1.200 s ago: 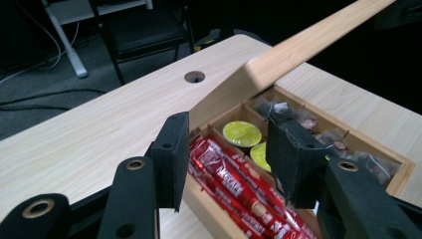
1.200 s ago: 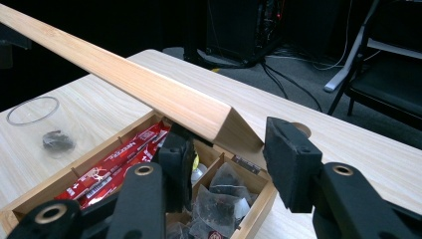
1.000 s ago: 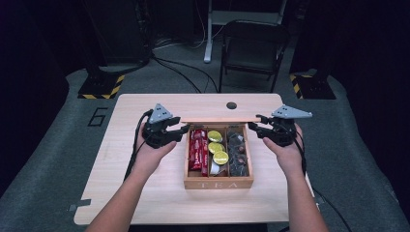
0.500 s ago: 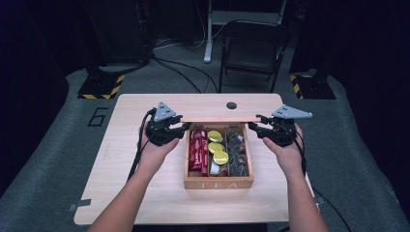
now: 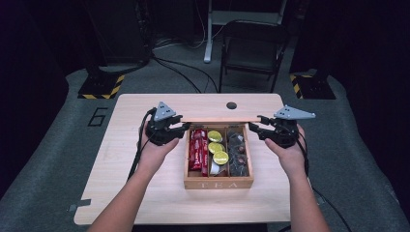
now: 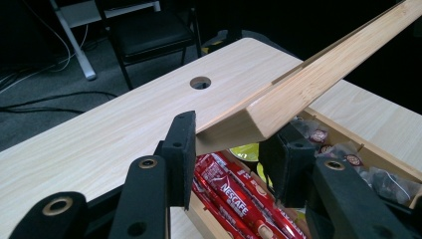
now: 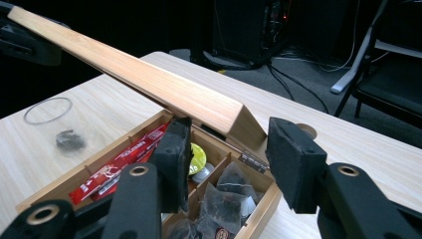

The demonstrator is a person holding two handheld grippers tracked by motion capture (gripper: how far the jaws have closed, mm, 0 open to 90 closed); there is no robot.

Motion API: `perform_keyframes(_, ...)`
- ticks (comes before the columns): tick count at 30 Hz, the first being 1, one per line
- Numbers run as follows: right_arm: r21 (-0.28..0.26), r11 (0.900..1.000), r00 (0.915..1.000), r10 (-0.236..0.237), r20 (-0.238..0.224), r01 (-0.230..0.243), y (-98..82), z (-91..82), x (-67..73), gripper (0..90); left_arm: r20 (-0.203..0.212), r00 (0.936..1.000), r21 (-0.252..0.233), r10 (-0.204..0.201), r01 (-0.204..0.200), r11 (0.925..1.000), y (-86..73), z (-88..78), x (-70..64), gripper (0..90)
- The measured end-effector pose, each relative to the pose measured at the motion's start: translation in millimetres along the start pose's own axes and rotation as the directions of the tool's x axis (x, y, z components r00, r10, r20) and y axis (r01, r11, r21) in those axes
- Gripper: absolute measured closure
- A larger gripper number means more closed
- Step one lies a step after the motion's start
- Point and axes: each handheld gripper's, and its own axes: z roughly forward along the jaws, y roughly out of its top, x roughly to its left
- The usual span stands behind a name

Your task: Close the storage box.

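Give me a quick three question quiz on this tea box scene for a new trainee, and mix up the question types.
1. True or false: the lid of the wooden box lies flat and shut.
2. Seen from the high view, which compartment holds the red sachets? A. left B. middle C. right
3. Fill in: the word on the box's front wall reads ___.

Key
1. False: the lid is raised and tilted, so the contents are visible.
2. A
3. TEA
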Motion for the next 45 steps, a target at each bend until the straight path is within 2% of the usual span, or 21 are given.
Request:
perform_keyframes(8,0.005,1.000,0.9999,-0.013,0.000,0.013,0.9,-5.0,4.1,51.3,0.001,1.0000,-0.006,0.004,-0.004,1.0000,-3.4,-0.9,-1.8,58.8)
perform_keyframes(14,0.039,0.999,0.9995,-0.033,0.004,0.033,4.3,-8.7,8.1,51.8,0.008,0.9999,-0.001,0.014,-0.014,0.9999,-5.3,-1.8,-2.6,58.7)
perform_keyframes(17,0.072,0.997,0.9995,-0.030,-0.004,0.030,8.0,-10.1,7.9,52.4,0.009,0.9998,-0.004,0.015,-0.015,0.9999,-6.2,-2.1,-2.3,58.7)
perform_keyframes(22,0.104,0.992,0.9971,-0.076,-0.008,0.076,11.7,-10.7,8.4,52.7,0.008,0.9998,-0.010,0.018,-0.018,0.9998,-8.4,-2.5,-3.8,58.6)
perform_keyframes(25,0.096,0.993,0.9974,-0.072,0.001,0.072,8.9,-10.9,10.7,52.8,0.010,0.9997,-0.007,0.024,-0.024,0.9997,-10.0,-3.1,-4.5,58.5)
perform_keyframes(32,0.099,0.992,0.9972,-0.073,-0.011,0.074,0.7,-14.6,12.1,53.6,0.027,0.9991,-0.006,0.034,-0.033,0.9994,-16.6,-5.1,-7.3,58.1)
perform_keyframes(33,0.093,0.994,0.9980,-0.062,-0.013,0.063,-0.7,-14.8,12.5,53.8,0.030,0.9985,0.001,0.046,-0.046,0.9990,-17.2,-5.8,-6.9,58.1)
perform_keyframes(39,0.082,0.996,0.9988,-0.043,-0.025,0.044,-8.8,-18.5,12.6,55.6,0.030,0.9985,-0.003,0.046,-0.046,0.9989,-22.4,-6.6,-9.9,57.9)
perform_keyframes(45,0.077,0.995,0.9981,-0.057,-0.021,0.059,-14.3,-19.9,15.6,55.5,0.036,0.9981,-0.020,0.051,-0.050,0.9986,-28.9,-7.5,-11.6,57.6)
